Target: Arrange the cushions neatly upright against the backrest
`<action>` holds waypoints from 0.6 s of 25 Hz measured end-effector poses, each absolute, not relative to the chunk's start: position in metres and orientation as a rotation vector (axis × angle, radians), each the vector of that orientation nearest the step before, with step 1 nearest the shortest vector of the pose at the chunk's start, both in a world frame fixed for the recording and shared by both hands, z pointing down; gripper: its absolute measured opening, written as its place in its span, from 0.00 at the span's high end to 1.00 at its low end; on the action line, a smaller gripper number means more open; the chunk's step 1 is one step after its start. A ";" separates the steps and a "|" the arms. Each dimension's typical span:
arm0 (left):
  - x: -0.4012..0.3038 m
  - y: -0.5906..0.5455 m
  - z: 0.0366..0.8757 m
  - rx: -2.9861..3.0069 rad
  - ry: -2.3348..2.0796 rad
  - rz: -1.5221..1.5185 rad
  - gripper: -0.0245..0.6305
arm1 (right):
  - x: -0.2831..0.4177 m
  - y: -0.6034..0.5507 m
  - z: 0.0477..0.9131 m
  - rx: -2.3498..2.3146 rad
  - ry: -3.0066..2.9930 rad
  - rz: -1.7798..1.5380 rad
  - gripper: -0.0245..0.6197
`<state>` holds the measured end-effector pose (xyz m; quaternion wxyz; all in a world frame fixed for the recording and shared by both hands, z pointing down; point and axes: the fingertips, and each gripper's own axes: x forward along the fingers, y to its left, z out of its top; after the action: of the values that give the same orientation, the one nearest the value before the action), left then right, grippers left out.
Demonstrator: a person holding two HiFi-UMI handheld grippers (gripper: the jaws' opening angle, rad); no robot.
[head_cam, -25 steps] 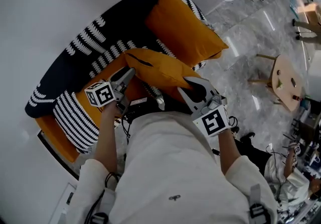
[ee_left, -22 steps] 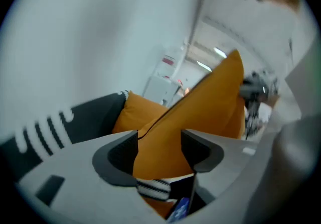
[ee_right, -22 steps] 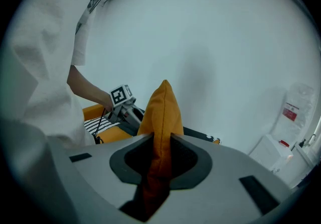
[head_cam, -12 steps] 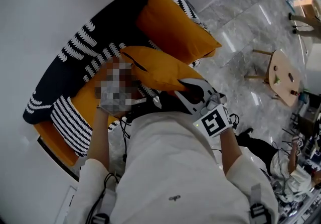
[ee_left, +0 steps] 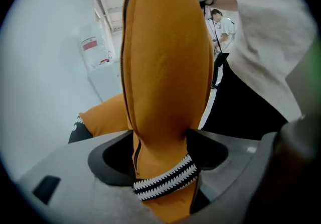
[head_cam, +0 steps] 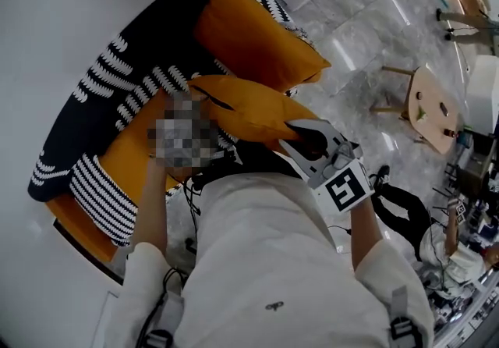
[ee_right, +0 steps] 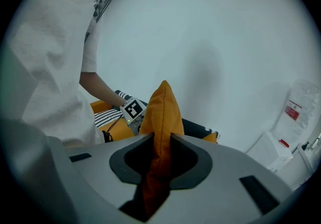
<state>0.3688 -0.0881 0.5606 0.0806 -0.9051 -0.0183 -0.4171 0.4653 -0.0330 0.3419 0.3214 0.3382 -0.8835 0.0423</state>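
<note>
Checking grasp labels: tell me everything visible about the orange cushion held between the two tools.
The cushion is plump orange fabric with a dark seam line, perhaps a zip, and a black-and-white zigzag band near one corner. It is held lengthwise over the sofa seat, not yet upright. The right tool pinches one edge. The left tool has just been opening its jaws, with the banded corner between them.

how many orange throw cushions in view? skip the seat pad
2. The upright orange cushion leans on the backrest at the far end; the lifted orange cushion is over the seat, pinched in the right gripper. The person may hide more.
</note>
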 end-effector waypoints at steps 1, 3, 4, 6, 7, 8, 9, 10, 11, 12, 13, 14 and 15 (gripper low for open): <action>0.375 -0.086 0.561 -2.684 -0.091 -1.244 0.47 | 0.467 -0.033 0.343 0.886 -2.312 0.113 0.84; 0.384 -0.085 0.562 -2.660 -0.115 -1.233 0.58 | 0.473 -0.035 0.343 0.900 -2.306 0.113 0.84; 0.388 -0.087 0.561 -2.662 -0.104 -1.225 0.64 | 0.476 -0.036 0.343 0.914 -2.310 0.114 0.84; 0.392 -0.092 0.557 -2.674 -0.052 -1.211 0.71 | 0.483 -0.038 0.343 0.948 -2.325 0.126 0.84; 0.392 -0.096 0.554 -2.679 -0.020 -1.207 0.74 | 0.487 -0.038 0.344 0.967 -2.328 0.138 0.83; 0.392 -0.100 0.551 -2.682 0.014 -1.205 0.77 | 0.492 -0.039 0.346 0.986 -2.328 0.153 0.83; 0.390 -0.105 0.546 -2.684 0.051 -1.203 0.78 | 0.496 -0.040 0.348 1.006 -2.324 0.171 0.83; 0.387 -0.111 0.542 -2.685 0.091 -1.202 0.79 | 0.501 -0.039 0.352 1.025 -2.319 0.194 0.83; 0.384 -0.117 0.537 -2.685 0.133 -1.204 0.80 | 0.505 -0.038 0.357 1.040 -2.312 0.222 0.83; 0.381 -0.122 0.534 -2.682 0.175 -1.210 0.82 | 0.508 -0.037 0.363 1.051 -2.305 0.252 0.83; 0.377 -0.128 0.531 -2.674 0.216 -1.223 0.83 | 0.510 -0.035 0.371 1.059 -2.299 0.280 0.83; 0.375 -0.133 0.530 -2.662 0.254 -1.240 0.84 | 0.512 -0.034 0.381 1.065 -2.293 0.306 0.83; 0.374 -0.139 0.530 -2.649 0.289 -1.260 0.85 | 0.514 -0.033 0.391 1.072 -2.284 0.330 0.83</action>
<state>0.3735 -0.1388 0.5304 0.0969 -0.8945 0.0975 -0.4254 0.5142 -0.0331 0.3911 0.2940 0.4027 -0.8579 0.1239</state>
